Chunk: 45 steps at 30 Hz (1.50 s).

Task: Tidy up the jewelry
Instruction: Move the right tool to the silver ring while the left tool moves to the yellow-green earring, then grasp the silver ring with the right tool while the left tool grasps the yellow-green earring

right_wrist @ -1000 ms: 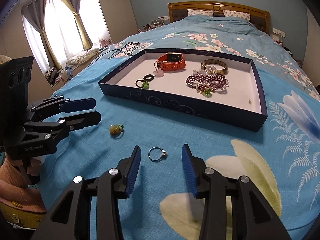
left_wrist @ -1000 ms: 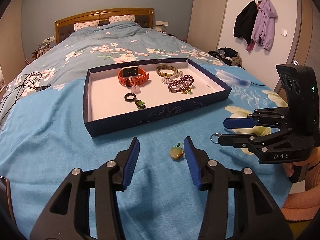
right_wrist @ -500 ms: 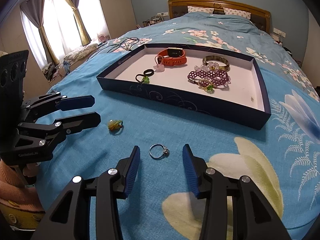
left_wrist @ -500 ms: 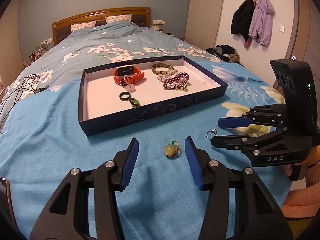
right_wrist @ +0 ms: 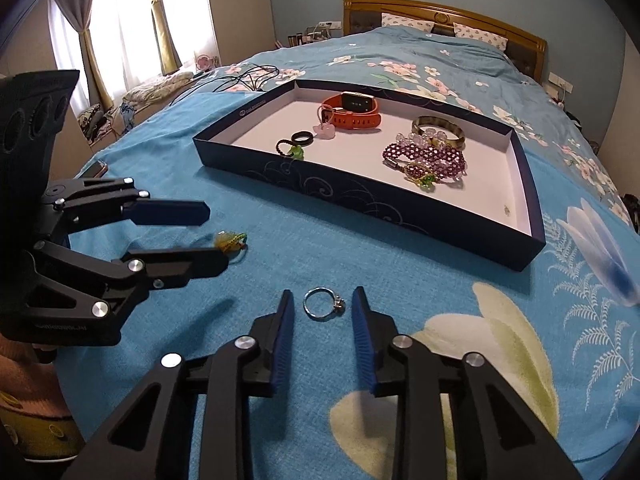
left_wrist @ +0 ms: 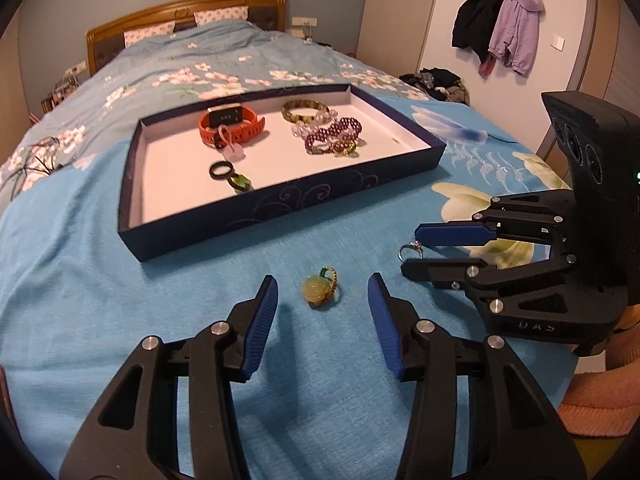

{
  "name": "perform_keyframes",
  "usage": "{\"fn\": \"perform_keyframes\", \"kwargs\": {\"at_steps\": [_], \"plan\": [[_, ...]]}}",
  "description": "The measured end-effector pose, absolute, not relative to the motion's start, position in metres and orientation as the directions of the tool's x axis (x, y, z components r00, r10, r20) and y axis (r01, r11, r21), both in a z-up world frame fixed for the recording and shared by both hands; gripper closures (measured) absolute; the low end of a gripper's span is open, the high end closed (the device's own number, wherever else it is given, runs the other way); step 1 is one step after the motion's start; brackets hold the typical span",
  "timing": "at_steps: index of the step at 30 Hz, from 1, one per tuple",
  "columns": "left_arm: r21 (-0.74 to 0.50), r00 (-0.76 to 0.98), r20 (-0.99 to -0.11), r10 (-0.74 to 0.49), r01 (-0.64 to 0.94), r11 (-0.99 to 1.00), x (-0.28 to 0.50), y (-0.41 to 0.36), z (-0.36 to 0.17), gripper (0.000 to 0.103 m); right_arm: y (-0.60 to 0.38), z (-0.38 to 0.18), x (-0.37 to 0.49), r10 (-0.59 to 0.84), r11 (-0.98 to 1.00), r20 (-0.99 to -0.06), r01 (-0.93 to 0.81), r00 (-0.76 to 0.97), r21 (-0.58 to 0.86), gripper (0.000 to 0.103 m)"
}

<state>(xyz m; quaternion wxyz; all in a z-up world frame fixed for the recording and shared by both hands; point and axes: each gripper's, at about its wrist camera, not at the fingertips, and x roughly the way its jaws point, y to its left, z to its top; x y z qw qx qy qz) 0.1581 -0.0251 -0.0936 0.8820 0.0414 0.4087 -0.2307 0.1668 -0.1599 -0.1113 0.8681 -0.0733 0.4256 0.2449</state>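
A dark blue tray point(left_wrist: 280, 204) point(right_wrist: 360, 196) with a white floor lies on the blue bedspread. It holds an orange watch point(left_wrist: 232, 124), a black ring point(left_wrist: 221, 169), a bangle point(left_wrist: 306, 112) and a purple beaded bracelet point(right_wrist: 428, 158). In front of it, a ring with a yellow-green stone point(left_wrist: 318, 294) point(right_wrist: 232, 240) lies between the pads of my left gripper point(left_wrist: 323, 284) point(right_wrist: 218, 236). Its jaws are closing slightly and are clear of the ring. A silver ring point(right_wrist: 322, 304) point(left_wrist: 410, 249) lies between the pads of my right gripper point(right_wrist: 323, 294) point(left_wrist: 412, 251), whose jaws are closing without touching it.
Black cables point(left_wrist: 28, 168) lie on the bed to the tray's left, and a phone point(right_wrist: 96, 168) rests near the bed's edge. Coats point(left_wrist: 500, 40) hang on the far wall. A person's pink sleeve point(left_wrist: 592, 408) shows behind the right gripper.
The right gripper's jaws have narrowed around the silver ring. The left gripper has shifted so the yellow-green ring sits midway between its fingers. Neither ring has moved on the bedspread.
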Motion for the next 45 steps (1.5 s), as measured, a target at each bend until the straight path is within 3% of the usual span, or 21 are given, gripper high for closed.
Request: {"fn": "perform_keyframes", "kwargs": {"at_steps": [2,7,9,34,36,37,38,45], "plan": [[-0.136,0.539,-0.752,-0.379,0.436,0.89,0.162,-0.025,-0.098,0.067,-0.162,-0.111,0.168,0.364,0.873,-0.774,-0.479,0.519,0.09,0.084],[-0.167,0.52,-0.758,-0.393,0.428,0.888,0.165,-0.023,-0.102,0.076,-0.162,-0.111,0.169,0.367,0.873,-0.772,-0.479,0.519,0.093,0.086],[-0.169,0.519,-0.76,-0.391,0.423,0.89,0.165,-0.023,-0.102,0.081,-0.164,-0.11,0.169,0.371,0.875,-0.767,-0.474,0.523,0.099,0.096],[-0.149,0.549,-0.744,-0.38,0.418,0.896,0.161,-0.023,-0.098,0.096,-0.196,-0.103,0.172,0.457,0.873,-0.704,-0.425,0.543,0.24,0.098],[-0.149,0.545,-0.749,-0.377,0.416,0.897,0.162,-0.024,-0.098,0.093,-0.197,-0.103,0.173,0.459,0.873,-0.703,-0.422,0.543,0.244,0.098],[-0.148,0.542,-0.753,-0.373,0.413,0.898,0.163,-0.024,-0.099,0.084,-0.197,-0.102,0.172,0.459,0.873,-0.703,-0.422,0.543,0.244,0.098],[-0.146,0.54,-0.757,-0.367,0.407,0.902,0.164,-0.024,-0.1,0.082,-0.197,-0.102,0.172,0.46,0.873,-0.703,-0.423,0.543,0.245,0.098],[-0.148,0.533,-0.761,-0.37,0.412,0.899,0.167,-0.026,-0.103,0.077,-0.197,-0.103,0.173,0.463,0.871,-0.702,-0.424,0.541,0.248,0.098]]}}
